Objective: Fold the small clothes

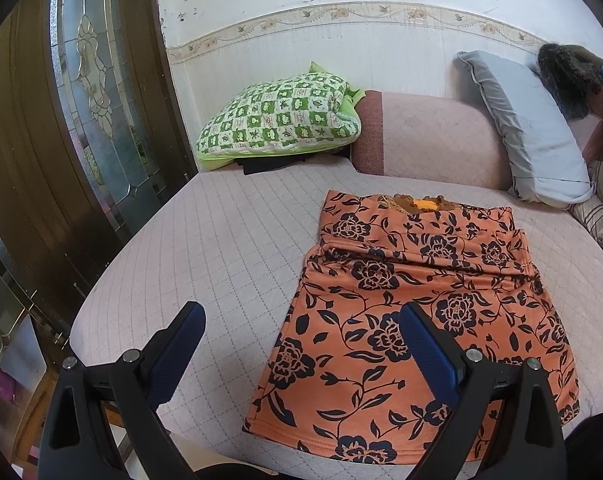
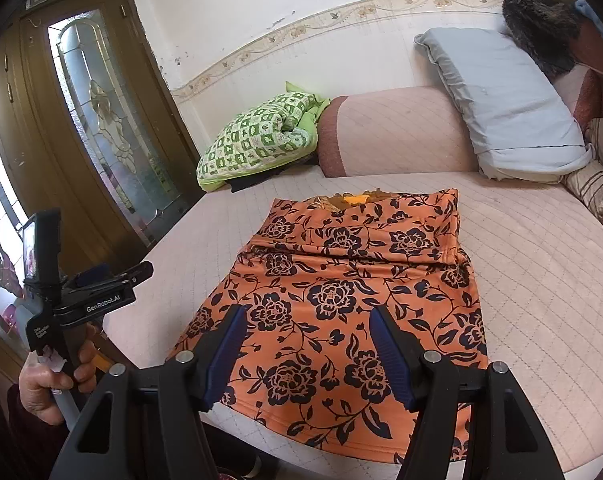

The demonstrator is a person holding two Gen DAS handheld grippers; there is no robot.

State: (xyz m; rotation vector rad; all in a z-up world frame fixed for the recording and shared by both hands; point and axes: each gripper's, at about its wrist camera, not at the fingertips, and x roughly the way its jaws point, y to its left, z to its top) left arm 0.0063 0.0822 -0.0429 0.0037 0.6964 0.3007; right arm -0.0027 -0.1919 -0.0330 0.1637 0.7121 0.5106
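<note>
Orange floral-print garment (image 1: pixel 417 300) lies flat on the pale pink quilted bed (image 1: pixel 205 256), its hem at the near edge and its neckline at the far end. The upper part is folded over, forming a crosswise ridge below the neckline. A brown and yellow trim shows at the neck opening.

Left claw (image 1: pixel 301 344): spread, nothing between its blue pads, held above the near left portion of the bed. Its left finger sits over bare quilting; its right finger sits over the garment's left half. No contact with the fabric is evident.

Right claw (image 2: pixel 307 344): spread, nothing between its pads, held above the near middle of the garment. Contact with the fabric cannot be confirmed.

In the right wrist view, a person's hand (image 2: pixel 57 380) grips the handle of the left claw unit at the near left, beside the bed edge.

Surroundings: a green and white checked quilt (image 1: pixel 277 120) is bundled at the far left of the bed, next to a pink bolster (image 1: pixel 425 136). A grey-blue pillow (image 1: pixel 529 128) leans at the far right. A wooden door with leaded glass (image 1: pixel 93 92) stands to the left.
</note>
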